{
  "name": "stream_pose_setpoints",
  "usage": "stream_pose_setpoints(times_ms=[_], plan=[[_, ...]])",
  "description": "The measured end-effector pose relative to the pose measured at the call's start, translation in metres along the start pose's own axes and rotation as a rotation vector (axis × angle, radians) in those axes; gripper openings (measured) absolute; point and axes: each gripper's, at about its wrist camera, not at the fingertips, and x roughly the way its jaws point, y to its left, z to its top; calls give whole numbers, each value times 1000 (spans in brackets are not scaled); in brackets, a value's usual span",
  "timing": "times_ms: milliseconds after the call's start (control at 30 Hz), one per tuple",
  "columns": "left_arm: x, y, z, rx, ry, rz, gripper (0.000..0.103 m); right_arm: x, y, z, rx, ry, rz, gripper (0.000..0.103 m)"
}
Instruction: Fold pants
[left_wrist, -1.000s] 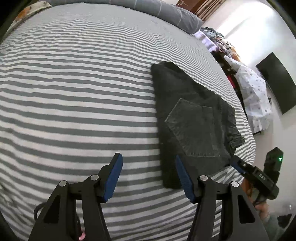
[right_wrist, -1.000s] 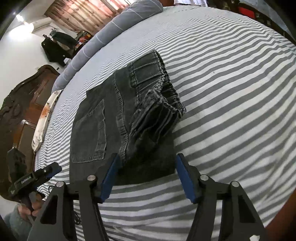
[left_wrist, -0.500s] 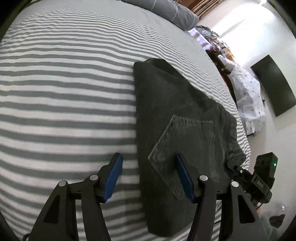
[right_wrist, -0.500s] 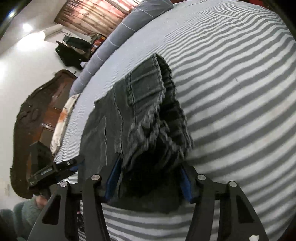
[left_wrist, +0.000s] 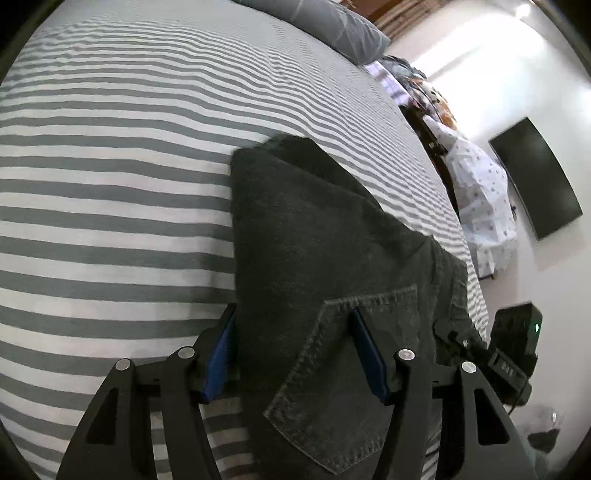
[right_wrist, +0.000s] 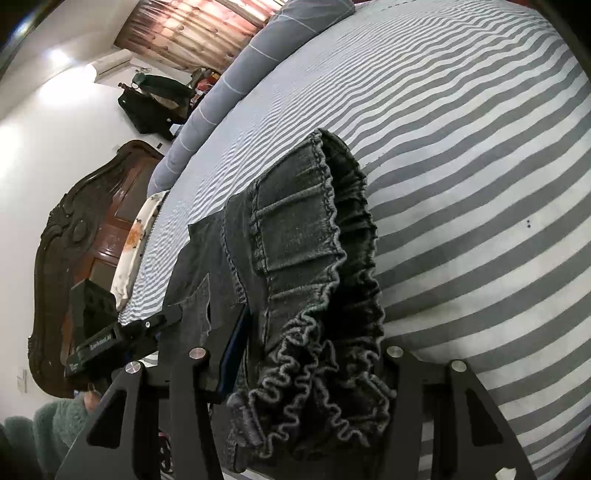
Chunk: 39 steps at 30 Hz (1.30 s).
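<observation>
pants (left_wrist: 314, 229): folded dark denim on the striped bed (left_wrist: 110, 166)
left gripper (left_wrist: 295, 354): closing astride the pants' edge (pocket side), not pinching
right gripper (right_wrist: 306, 354): closing around the pants' waistband (right_wrist: 332, 295), grip unclear

1. Grey-and-white striped bedsheet (left_wrist: 110, 192) covering the bed.
2. Grey pillow (left_wrist: 325, 26) at the far edge.
3. Dark carved wooden headboard (right_wrist: 70, 236).
4. Black screen (left_wrist: 535, 177) on the white wall.
5. Dotted white cloth (left_wrist: 480, 199) beside the bed.

One pair of dark grey denim pants (left_wrist: 314, 236) lies on one grey-and-white striped bed sheet (left_wrist: 110, 166), with two grippers at it: the left gripper (left_wrist: 295, 354) and the right gripper (right_wrist: 306, 362). One grey pillow (right_wrist: 236, 74), one carved wooden headboard (right_wrist: 66, 236) and one black wall screen (left_wrist: 535, 177) are in view.
</observation>
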Motion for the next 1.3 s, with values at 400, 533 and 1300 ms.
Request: stream_pose_setpoints(times_ms=[400,533,1300], plan=[[-3,-19,-5,55,-33,99,28,5,18,-3,3,-6,-88,35],[-10,-32,-6,116,-53,144,22,0,33,-2,4,-12,-118,30],[-169,44,44,103,-213,282,20,76,218,15,-206,52,-31,27]])
